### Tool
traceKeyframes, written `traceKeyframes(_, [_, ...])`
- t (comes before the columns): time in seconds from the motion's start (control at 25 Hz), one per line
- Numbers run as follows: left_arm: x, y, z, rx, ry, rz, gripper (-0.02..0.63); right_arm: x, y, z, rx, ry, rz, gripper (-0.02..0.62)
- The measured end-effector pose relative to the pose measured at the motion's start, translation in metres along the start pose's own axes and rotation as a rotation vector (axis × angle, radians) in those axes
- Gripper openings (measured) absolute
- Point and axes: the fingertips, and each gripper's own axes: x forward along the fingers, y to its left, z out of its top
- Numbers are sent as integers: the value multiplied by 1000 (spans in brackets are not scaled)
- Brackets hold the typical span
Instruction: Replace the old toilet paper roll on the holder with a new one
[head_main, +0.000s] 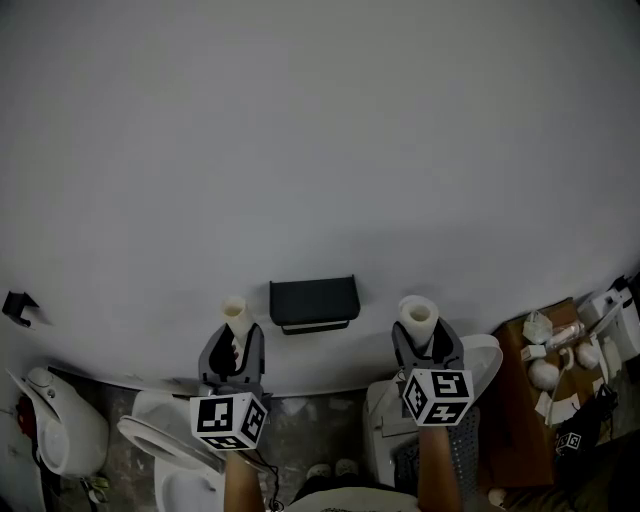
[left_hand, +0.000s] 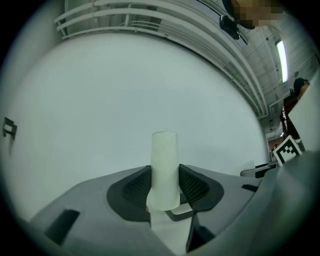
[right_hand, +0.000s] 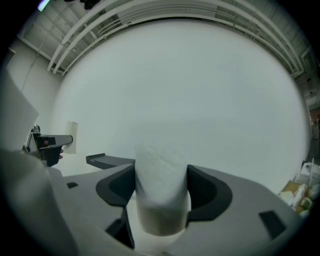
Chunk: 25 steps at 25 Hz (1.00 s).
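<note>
Head view, left to right.

1. Black hook (head_main: 18, 306), fixed to the white wall (head_main: 320, 140) at far left.
2. White toilet (head_main: 150, 440), low left, beneath the left gripper.
3. Left gripper (head_main: 236, 342), pointing at the wall. Its jaws stand partly apart and are clamped on the slim roll (head_main: 235, 316), which stands upright and sticks out past the fingertips. Left gripper view: both dark pads press the sides of the slim roll (left_hand: 164, 160).
4. Holder (head_main: 313, 303), a black wall-mounted shelf type, midway between the two grippers. Neither roll touches it.
5. Right gripper (head_main: 424, 342), pointing at the wall, level with the left one. Its jaws are spread wider and closed on the full roll (head_main: 418, 318), held upright. Right gripper view: the full roll (right_hand: 161, 185) fills the gap between the pads, with the holder (right_hand: 107, 161) off to the left.
6. Cardboard box (head_main: 525, 420), far right, with small white items on top, too small to identify.
</note>
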Motion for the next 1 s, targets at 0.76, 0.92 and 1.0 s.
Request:
traceKeyframes(0.76, [-11,41,-1,-13,9,87,173,21,25,-6,-183,36,34,296])
traceKeyframes(0.92, [-12,44,0,6,12,89,173,37,28,-17,-417,103,44,296])
traceKeyframes(1.0, [-12,46,0,10,13,91,173,44,29,-21,-546,130,53,296])
